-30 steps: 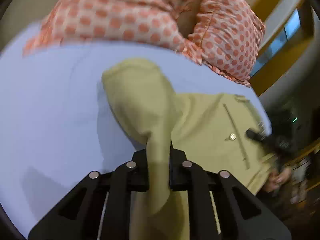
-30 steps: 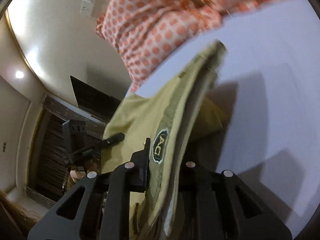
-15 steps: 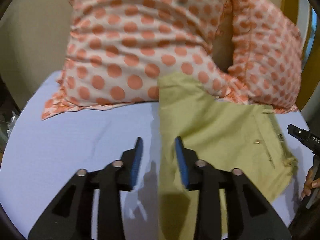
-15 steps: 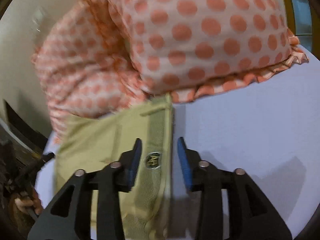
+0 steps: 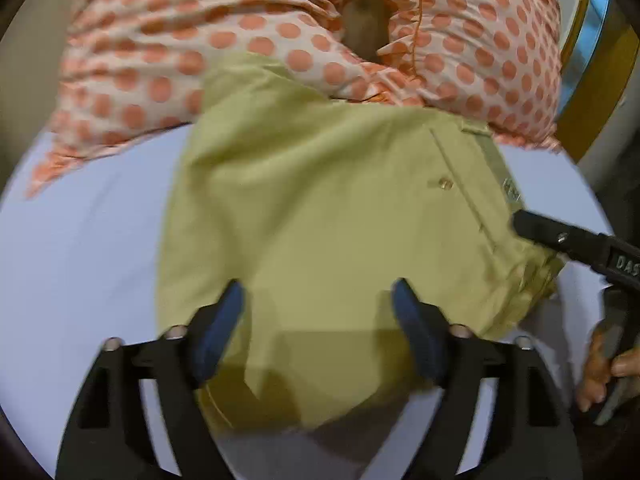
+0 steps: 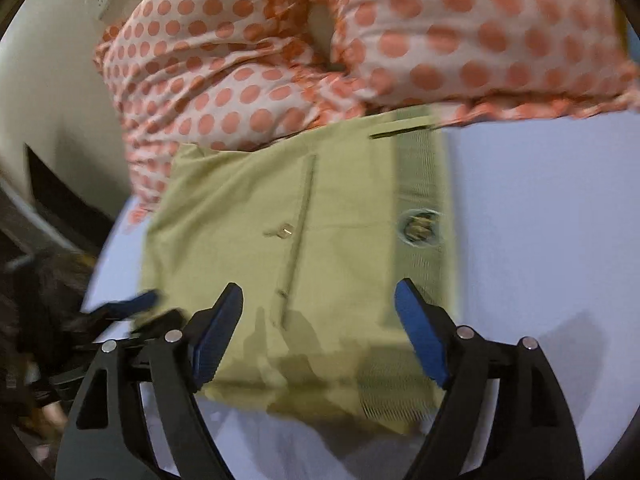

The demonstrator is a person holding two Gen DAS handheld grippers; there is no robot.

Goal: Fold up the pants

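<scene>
The olive-green cotton pants (image 5: 328, 216) lie folded into a rough rectangle on the pale lavender bedsheet (image 5: 80, 248), their far edge pushed up against two white pillows with orange polka dots (image 5: 240, 20). In the right wrist view the ribbed waistband with its round embroidered badge (image 6: 420, 229) runs along the fold's right side, and a small brass pocket button (image 6: 286, 231) sits beside a welt pocket seam near the middle.

The left gripper (image 5: 318, 320) hangs low over the near edge of the pants, its blue-padded fingers (image 5: 218, 332) spread wide and closed on nothing, the cloth lying loose between and beneath them. The right gripper (image 6: 318, 322) is posed the same way over the waistband end, jaws wide apart and empty, tilted down toward the fabric.

From the left wrist view, one black finger of the right gripper reaches in over the waistband edge, with the person's bare hand (image 5: 604, 372) curled around its handle just off the bed's side.
</scene>
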